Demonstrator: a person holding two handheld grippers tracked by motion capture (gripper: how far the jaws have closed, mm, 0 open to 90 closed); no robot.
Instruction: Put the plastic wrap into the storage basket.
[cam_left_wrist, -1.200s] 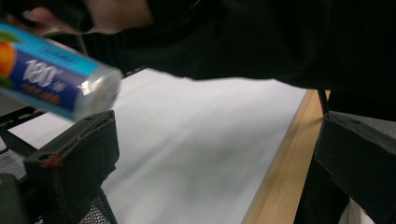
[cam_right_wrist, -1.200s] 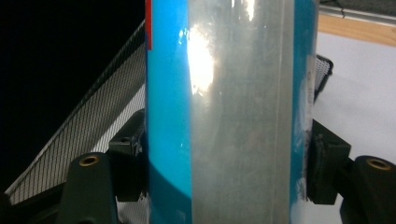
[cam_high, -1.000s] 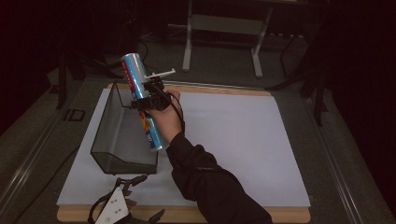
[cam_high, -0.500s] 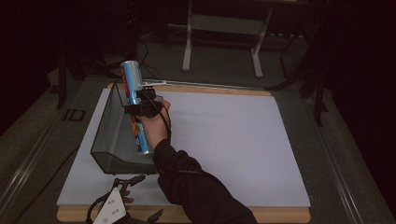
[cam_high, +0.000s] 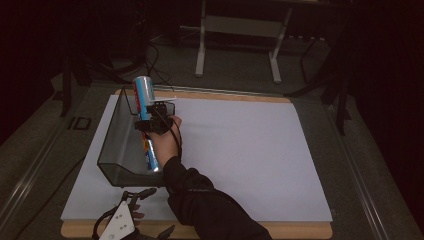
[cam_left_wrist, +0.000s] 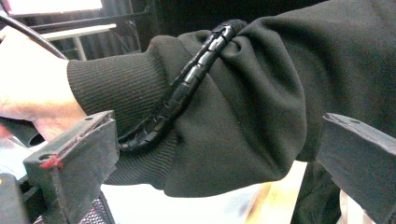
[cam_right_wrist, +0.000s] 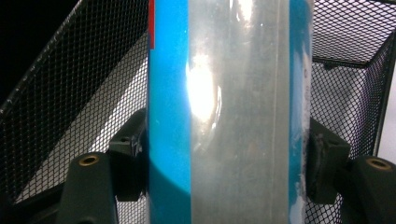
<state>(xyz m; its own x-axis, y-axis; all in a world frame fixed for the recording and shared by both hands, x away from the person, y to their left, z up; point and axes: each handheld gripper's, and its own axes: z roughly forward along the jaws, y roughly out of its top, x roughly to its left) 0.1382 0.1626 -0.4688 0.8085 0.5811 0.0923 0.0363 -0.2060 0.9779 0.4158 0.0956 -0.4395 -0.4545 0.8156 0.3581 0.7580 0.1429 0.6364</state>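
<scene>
Right gripper (cam_high: 156, 120) holds can (cam_high: 145, 102) inside mesh basket (cam_high: 112, 145)

The white sheet (cam_high: 240, 150) right of the mesh basket (cam_high: 111, 145) lies bare, open to any approach; the basket's walls fence its left, near and far sides; the tall blue can (cam_high: 146, 120) and the right gripper (cam_high: 152, 120) occupy its interior; the sleeve (cam_left_wrist: 261, 98) blocks the left gripper's (cam_high: 125, 220) path ahead.

Glossy metal can (cam_high: 146, 115), black wire-mesh basket (cam_high: 114, 135), matt white paper sheet (cam_high: 250, 150)
</scene>
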